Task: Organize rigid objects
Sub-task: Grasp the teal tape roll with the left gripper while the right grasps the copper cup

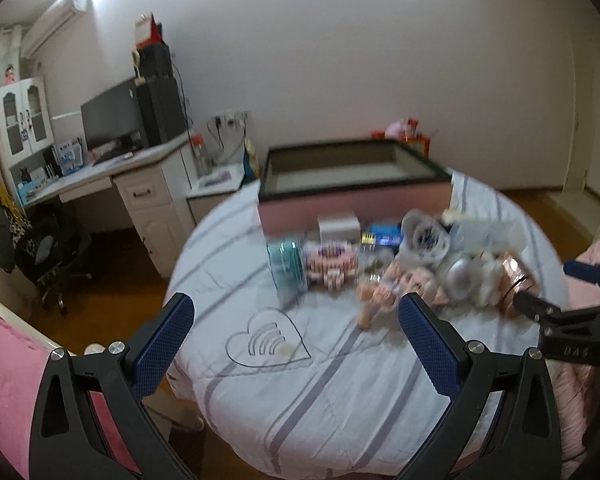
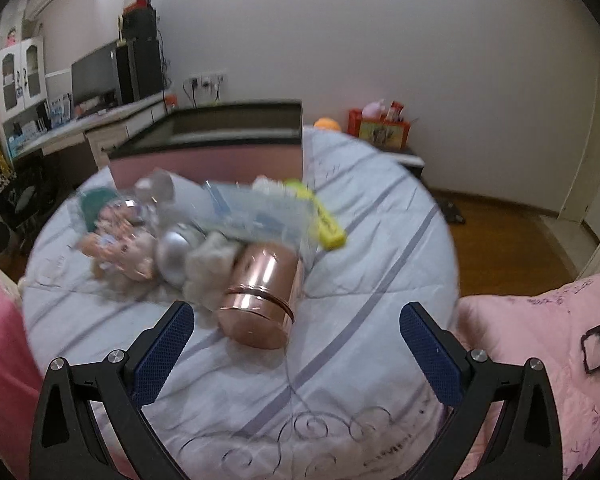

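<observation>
Lying in a messy pile on the bed (image 2: 340, 360), the things wait to go into the pink box (image 2: 208, 166) behind them. The right hand-held gripper (image 2: 296, 354) is wide open, empty, facing the shiny pink can (image 2: 260, 300). The left hand-held gripper (image 1: 296, 346) is open and empty too.

Left gripper (image 1: 296, 328): jaws spread wide, blue pads facing each other, nothing between them. Right gripper (image 2: 296, 332): jaws equally wide apart, empty. In the left wrist view, the right gripper enters from the right edge, tips pointing left.
</observation>
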The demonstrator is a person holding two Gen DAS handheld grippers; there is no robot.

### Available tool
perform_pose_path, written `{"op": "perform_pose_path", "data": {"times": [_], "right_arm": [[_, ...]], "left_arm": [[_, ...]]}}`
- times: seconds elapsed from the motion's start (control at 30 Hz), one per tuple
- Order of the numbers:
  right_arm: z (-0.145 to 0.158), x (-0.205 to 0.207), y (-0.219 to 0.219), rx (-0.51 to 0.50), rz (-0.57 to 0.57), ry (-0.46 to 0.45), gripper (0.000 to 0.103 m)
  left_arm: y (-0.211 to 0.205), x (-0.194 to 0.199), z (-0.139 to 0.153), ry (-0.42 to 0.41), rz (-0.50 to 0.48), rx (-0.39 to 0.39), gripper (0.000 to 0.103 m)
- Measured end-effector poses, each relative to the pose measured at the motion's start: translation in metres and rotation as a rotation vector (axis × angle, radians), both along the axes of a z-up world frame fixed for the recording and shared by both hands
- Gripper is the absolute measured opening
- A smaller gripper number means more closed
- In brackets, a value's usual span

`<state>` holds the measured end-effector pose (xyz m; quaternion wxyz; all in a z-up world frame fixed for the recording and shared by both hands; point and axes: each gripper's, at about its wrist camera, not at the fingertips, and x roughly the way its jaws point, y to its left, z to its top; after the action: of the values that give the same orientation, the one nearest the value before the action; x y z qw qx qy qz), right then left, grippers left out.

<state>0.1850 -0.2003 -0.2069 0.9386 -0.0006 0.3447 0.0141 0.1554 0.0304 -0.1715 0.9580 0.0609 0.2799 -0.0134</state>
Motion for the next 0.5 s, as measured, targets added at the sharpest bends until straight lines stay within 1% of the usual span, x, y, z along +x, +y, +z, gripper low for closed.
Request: {"op": "perform_pose_path", "data": {"times": [0.03, 0.07, 0.1, 0.2, 0.27, 0.3, 0.33, 0.5], "right_arm": [[-0.002, 0.003, 0.001, 0.001, 0.005, 0.002, 0.102], [-0.006, 0.008, 0.001, 0.001, 0.013, 0.015, 0.096], [-0.010, 0.012, -0.001, 0.015, 0.033, 0.028, 0.094], [-0.015, 0.016, -0.008, 0.075, 0.069, 0.032, 0.078], [-0.016, 0.019, -0.012, 0.070, 0.067, 0.043, 0.055], [-0.017, 0.018, -0.014, 0.056, 0.061, 0.046, 0.051], [-0.019, 0.024, -0.015, 0.048, 0.054, 0.053, 0.049], [-0.025, 0.034, -0.018, 0.044, 0.050, 0.061, 0.048]], "left_arm": [[0.000, 0.003, -0.004, 0.015, -0.001, -0.002, 0.103], [0.000, 0.008, -0.009, 0.034, 0.000, -0.004, 0.103], [0.000, 0.012, -0.014, 0.052, -0.001, -0.006, 0.103], [-0.001, 0.024, -0.025, 0.087, -0.004, -0.017, 0.103], [0.002, 0.029, -0.029, 0.104, -0.005, -0.027, 0.103], [0.004, 0.033, -0.030, 0.109, 0.001, -0.030, 0.103], [0.007, 0.036, -0.031, 0.112, 0.013, -0.034, 0.103], [0.023, 0.067, -0.034, 0.125, 0.089, -0.036, 0.103]]}}
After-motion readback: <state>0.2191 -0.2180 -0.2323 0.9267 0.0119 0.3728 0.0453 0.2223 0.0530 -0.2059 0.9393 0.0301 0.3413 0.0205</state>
